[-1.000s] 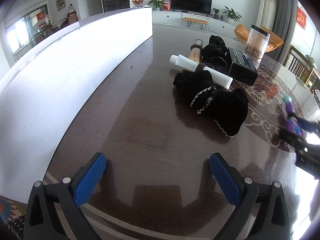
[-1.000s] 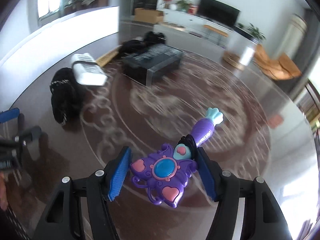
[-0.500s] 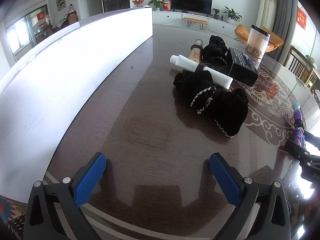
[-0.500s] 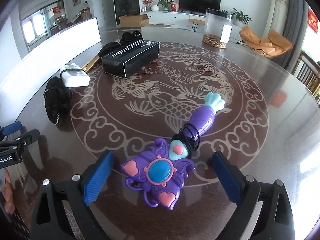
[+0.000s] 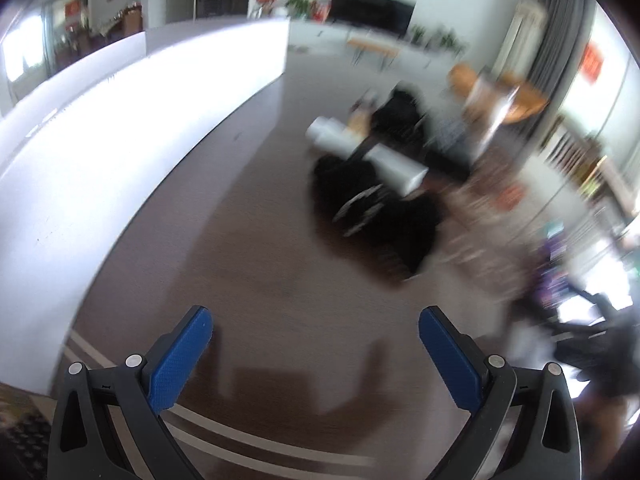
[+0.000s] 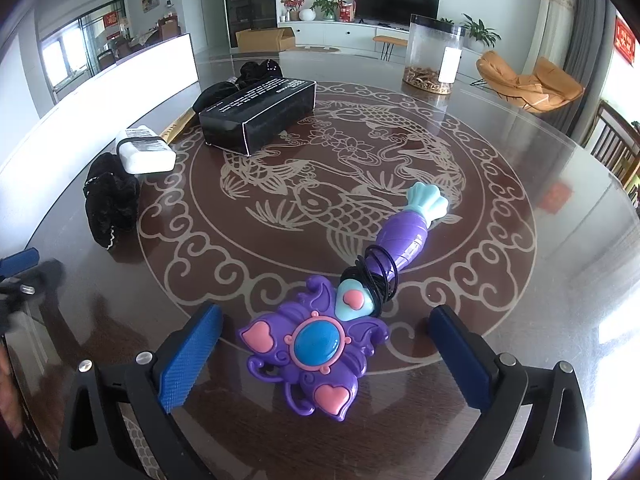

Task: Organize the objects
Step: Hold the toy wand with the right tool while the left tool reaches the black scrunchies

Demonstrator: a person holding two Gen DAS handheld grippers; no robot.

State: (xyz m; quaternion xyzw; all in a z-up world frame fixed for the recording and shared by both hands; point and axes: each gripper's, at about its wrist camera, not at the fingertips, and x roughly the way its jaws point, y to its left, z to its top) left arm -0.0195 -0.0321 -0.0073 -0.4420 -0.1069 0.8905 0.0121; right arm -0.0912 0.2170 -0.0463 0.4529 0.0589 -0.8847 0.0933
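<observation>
Both grippers I'm running sit spread wide, nothing clamped in either. My right gripper (image 6: 322, 342) has its blue pads (image 6: 188, 360) far apart, and the purple toy wand (image 6: 320, 344) lies flat on the round table (image 6: 520, 320) in the gap between them; neither pad touches it, there is clear space on both sides. Wand's butterfly head with the blue gem and pink hearts points at the camera, its handle runs away up-right and ends in a light-blue shell tip. Black hair ties (image 6: 374, 278) are looped around the neck of the handle. Wand rests on the fish-and-scroll pattern near my edge of the table.

Farther left on the table: black box (image 6: 260, 114) lying flat, white tube (image 6: 146, 156) beside it with its end resting on a black fabric bundle (image 6: 110, 206). Clear cylinder container (image 6: 434, 56) stands upright at the far side, well apart from the rest.

My left gripper (image 5: 316, 354) is likewise wide, blue pads (image 5: 180, 360) over bare brown tabletop, touching nothing that I can see. That view is motion-blurred; I make out the black bundle (image 5: 380, 216) and white tube (image 5: 372, 156) ahead, the wand only as a purple smear (image 5: 554, 280) at far right.
</observation>
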